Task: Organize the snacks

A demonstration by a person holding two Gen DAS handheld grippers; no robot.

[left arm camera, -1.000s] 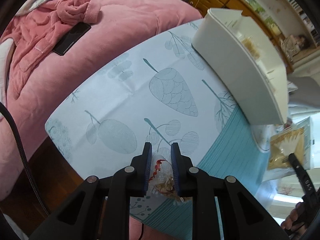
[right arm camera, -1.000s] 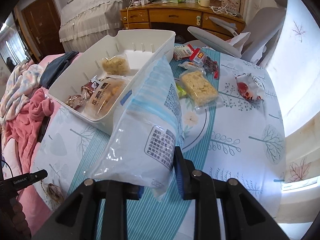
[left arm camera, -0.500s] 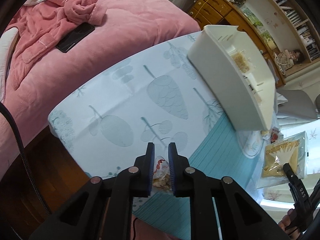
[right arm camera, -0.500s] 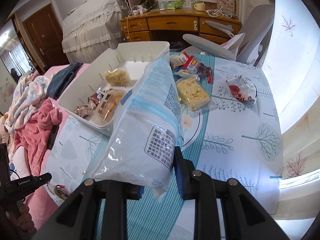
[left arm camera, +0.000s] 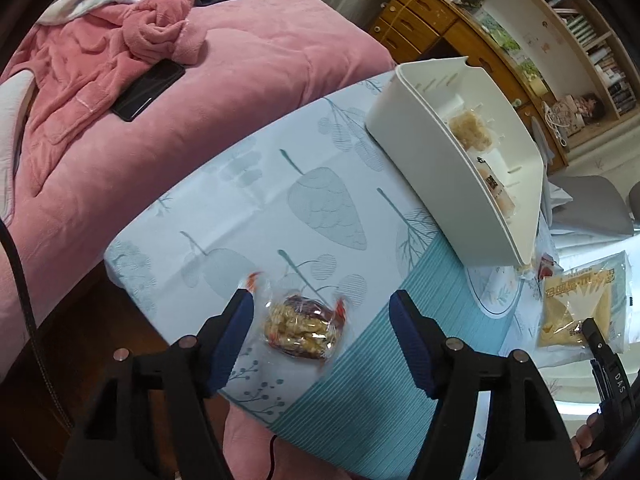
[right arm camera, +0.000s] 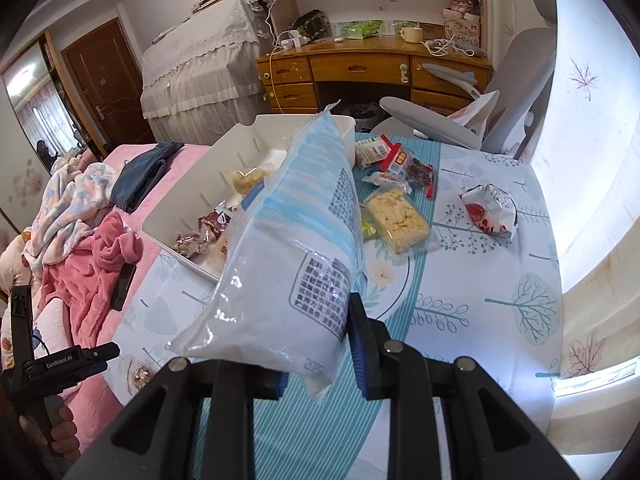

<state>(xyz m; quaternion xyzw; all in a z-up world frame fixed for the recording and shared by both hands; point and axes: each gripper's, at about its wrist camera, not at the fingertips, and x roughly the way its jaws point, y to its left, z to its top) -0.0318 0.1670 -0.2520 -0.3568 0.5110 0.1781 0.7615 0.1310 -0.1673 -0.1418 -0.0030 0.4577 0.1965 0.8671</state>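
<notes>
My left gripper [left arm camera: 320, 312] is open above the table's near corner. A small clear-wrapped nut snack [left arm camera: 302, 330] lies loose on the tablecloth between its fingers. My right gripper [right arm camera: 320, 344] is shut on a large white-and-blue snack bag [right arm camera: 296, 240], held upright above the table; the same bag shows in the left wrist view [left arm camera: 580, 312]. The white bin [right arm camera: 192, 240] holds several snacks and stands at the table's left side; it also shows in the left wrist view [left arm camera: 432, 184].
Loose snacks lie on the table beyond the bag: a rice-cracker pack [right arm camera: 398, 220], a red-and-white packet [right arm camera: 490, 214], small wrapped items [right arm camera: 394, 160]. A pink bed [left arm camera: 168, 112] with a phone [left arm camera: 148, 90] borders the table. A grey chair [right arm camera: 472, 120] stands behind.
My left gripper has opened and let go of the nut snack, which now lies on the tablecloth. My right gripper has risen a little with the bag still held.
</notes>
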